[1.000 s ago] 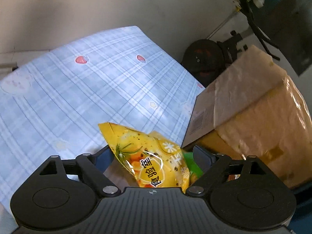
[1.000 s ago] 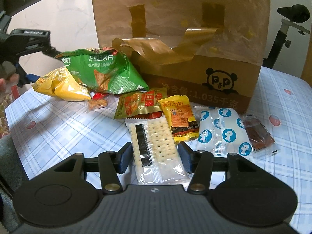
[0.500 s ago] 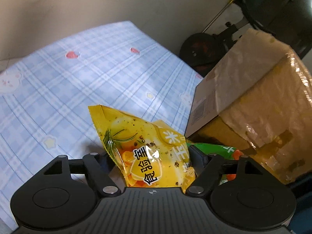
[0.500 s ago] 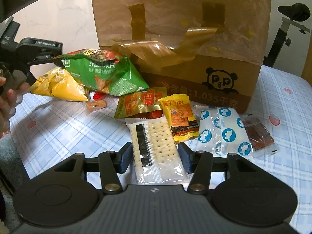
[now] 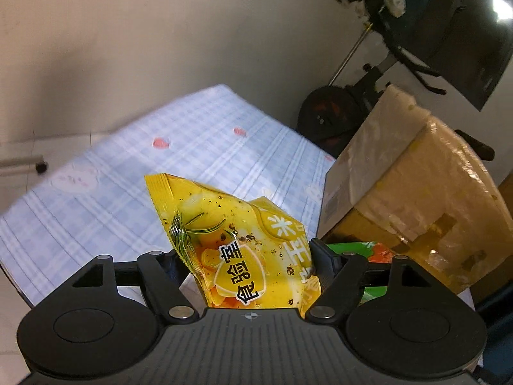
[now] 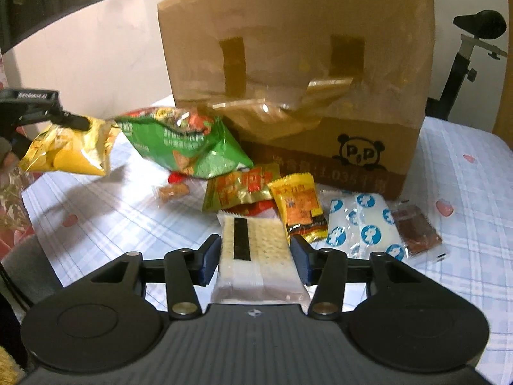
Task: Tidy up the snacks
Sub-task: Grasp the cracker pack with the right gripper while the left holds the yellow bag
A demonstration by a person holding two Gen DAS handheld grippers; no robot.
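Left tool (image 5: pixel 248 256): clamped on the yellow chip bag (image 5: pixel 243 243), one finger pressed against each side of it; in the right wrist view the same tool (image 6: pixel 72 122) is at the far left, pinching the bag's top edge.
Yellow chip bag: lifted off the counter (image 6: pixel 128 224), hanging tilted at the left with its shadow on the cloth below; just left of the green snack bag (image 6: pixel 182 141).
Right tool (image 6: pixel 255 258): fingers spread on either side of the cracker pack (image 6: pixel 256 256), with a small gap at each side; not pressing it.
Cracker pack: flat on the counter, lying lengthwise between the right tool's fingers, a dark strip along its top face.
Green snack bag: propped against the cardboard box (image 6: pixel 295 73), resting over smaller packets.
Cardboard box: stands on the counter behind the snacks, brown tape peeling from its front, a panda logo at the lower right.
Other snacks: a gold packet (image 6: pixel 240 189) and an orange-yellow packet (image 6: pixel 298 205) lie just beyond the crackers; a white packet with blue dots (image 6: pixel 365 224) and a dark brown bar (image 6: pixel 416 231) lie to the right.
Counter: covered with a pale blue checked cloth.
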